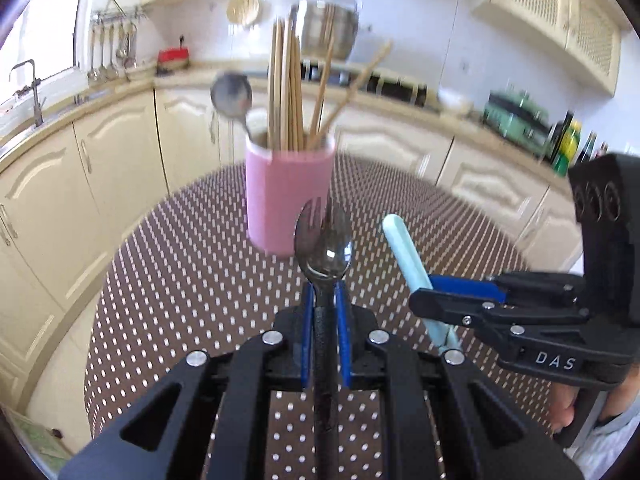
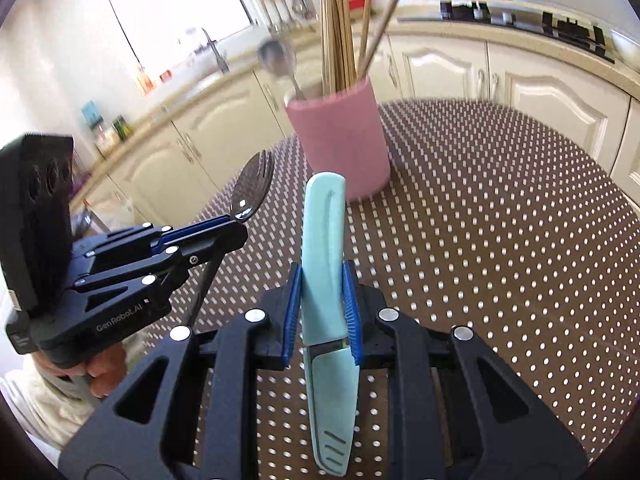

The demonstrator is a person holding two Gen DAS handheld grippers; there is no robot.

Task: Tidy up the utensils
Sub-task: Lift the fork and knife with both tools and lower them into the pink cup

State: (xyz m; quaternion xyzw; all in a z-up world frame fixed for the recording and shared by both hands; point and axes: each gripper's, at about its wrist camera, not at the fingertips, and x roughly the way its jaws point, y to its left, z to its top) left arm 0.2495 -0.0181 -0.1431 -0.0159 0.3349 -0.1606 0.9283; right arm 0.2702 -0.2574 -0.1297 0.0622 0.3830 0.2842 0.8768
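Note:
My left gripper (image 1: 324, 292) is shut on the black handle of a nested metal spoon and fork (image 1: 325, 254), held above the table with the heads pointing at the pink holder (image 1: 290, 192). That holder carries several wooden chopsticks (image 1: 286, 88) and a metal spoon (image 1: 232, 96). My right gripper (image 2: 322, 276) is shut on a light blue sheathed knife (image 2: 324, 240), tip end forward. In the left wrist view the right gripper (image 1: 424, 298) and the blue knife (image 1: 404, 252) sit just right of the spoon. In the right wrist view the left gripper (image 2: 236, 226) holds the spoon and fork (image 2: 254, 186) left of the pink holder (image 2: 340, 140).
The round table has a brown cloth with white dots (image 1: 180, 280) (image 2: 500, 240). Cream cabinets and a counter curve behind it, with a sink tap (image 1: 34, 88), a steel pot (image 1: 328, 32) and bottles (image 1: 568, 144). A person's hand (image 2: 100, 380) grips the left tool.

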